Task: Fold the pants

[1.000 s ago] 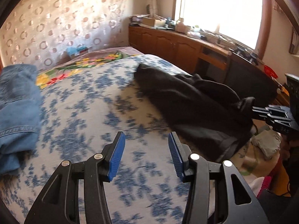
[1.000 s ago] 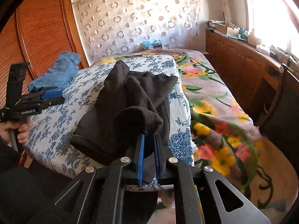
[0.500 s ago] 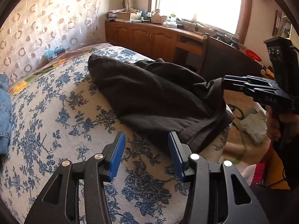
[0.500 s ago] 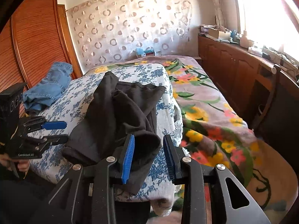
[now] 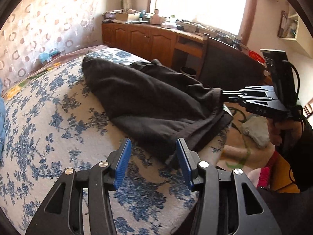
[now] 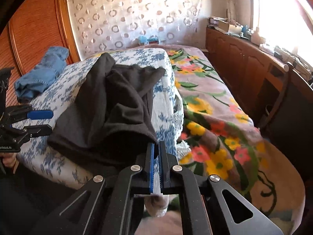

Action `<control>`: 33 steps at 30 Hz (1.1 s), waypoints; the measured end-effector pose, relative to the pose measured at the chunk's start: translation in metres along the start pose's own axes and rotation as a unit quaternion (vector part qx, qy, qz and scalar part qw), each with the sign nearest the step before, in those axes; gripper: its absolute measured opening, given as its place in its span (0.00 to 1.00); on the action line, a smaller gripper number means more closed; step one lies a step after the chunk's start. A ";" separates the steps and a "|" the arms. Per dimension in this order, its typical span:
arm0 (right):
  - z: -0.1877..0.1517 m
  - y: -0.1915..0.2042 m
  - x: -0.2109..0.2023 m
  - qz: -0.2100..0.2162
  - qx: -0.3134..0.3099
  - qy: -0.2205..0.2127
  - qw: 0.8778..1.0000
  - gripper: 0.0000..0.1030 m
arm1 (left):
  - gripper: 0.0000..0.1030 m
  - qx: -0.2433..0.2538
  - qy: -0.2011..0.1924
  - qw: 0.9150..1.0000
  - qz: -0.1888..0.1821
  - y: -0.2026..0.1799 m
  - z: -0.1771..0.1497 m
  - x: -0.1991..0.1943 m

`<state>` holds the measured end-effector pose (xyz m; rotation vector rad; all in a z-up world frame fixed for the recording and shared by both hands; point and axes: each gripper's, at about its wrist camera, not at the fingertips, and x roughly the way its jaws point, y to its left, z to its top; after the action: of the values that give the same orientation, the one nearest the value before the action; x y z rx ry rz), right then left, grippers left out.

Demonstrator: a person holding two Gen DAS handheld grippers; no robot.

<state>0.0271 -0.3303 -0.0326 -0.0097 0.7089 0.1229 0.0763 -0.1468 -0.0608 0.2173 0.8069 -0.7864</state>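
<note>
- The black pants (image 6: 109,105) were laid lengthwise on the bed (image 6: 58,90), over its blue-flowered white cover (image 5: 49,121), with one end hanging at the bed's near edge.
- The right claw (image 6: 156,146) was seen with its jaws closed on the hem of the pants at the near edge of the bed; its jaws had just been closing, with the dark cloth between them. In the left wrist view the same claw (image 5: 224,96) was shown gripping the raised corner of the cloth, which was lifted off the cover there.
- The left claw (image 5: 152,150) was held with its jaws apart, nothing being pressed between the blue pads (image 5: 122,161); the lower hem of the pants lay just beyond and between the fingertips. Whether the cloth was touched could not be told.
- A pair of blue jeans (image 6: 42,74) was bundled at the far left edge of the bed, well apart from the black pants.
- A floral blanket (image 6: 211,105) was spread beside the flowered cover on the right side.
</note>
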 end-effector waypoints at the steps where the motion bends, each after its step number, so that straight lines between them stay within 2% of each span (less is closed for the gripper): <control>1: 0.000 -0.001 -0.002 0.002 0.001 -0.001 1.000 0.04 | 0.48 0.002 0.004 1.000 0.000 -0.002 -0.001 0.001; 6: 0.008 -0.005 -0.011 0.015 0.013 -0.019 1.000 0.04 | 0.45 0.007 0.027 1.000 -0.004 -0.006 -0.002 0.017; 7: 0.009 -0.004 -0.013 0.017 0.011 -0.022 1.000 0.04 | 0.42 0.007 0.030 1.000 -0.005 -0.006 -0.002 0.019; 11: 0.006 -0.001 -0.017 0.026 0.001 -0.026 0.999 0.04 | 0.15 0.004 0.031 0.999 -0.011 -0.004 -0.004 0.018; 14: 0.004 -0.002 -0.020 0.036 0.002 -0.028 0.999 0.04 | 0.08 -0.003 0.014 1.000 -0.006 0.002 -0.002 0.004; 18: 0.006 -0.003 -0.029 0.063 0.005 -0.031 0.998 0.05 | 0.08 -0.019 -0.009 1.000 0.001 0.014 -0.002 -0.025; 22: 0.011 0.004 -0.043 0.088 -0.017 -0.043 0.995 0.10 | 0.08 -0.021 -0.016 0.999 0.019 0.019 -0.007 -0.040; 27: 0.012 0.013 -0.049 0.099 -0.048 -0.036 0.993 0.14 | 0.08 -0.041 -0.017 0.998 0.036 0.031 -0.014 -0.040; 31: 0.012 0.010 -0.046 0.126 -0.039 -0.016 0.991 0.18 | 0.08 -0.041 -0.010 0.998 0.053 0.032 -0.014 -0.034; 33: 0.014 0.011 -0.047 0.123 -0.040 -0.014 0.991 0.18 | 0.08 -0.040 -0.004 0.998 0.056 0.032 -0.014 -0.031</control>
<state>-0.0006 -0.3238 0.0088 0.0027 0.6757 0.3879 0.0777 -0.1017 -0.0517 0.1857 0.8099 -0.6474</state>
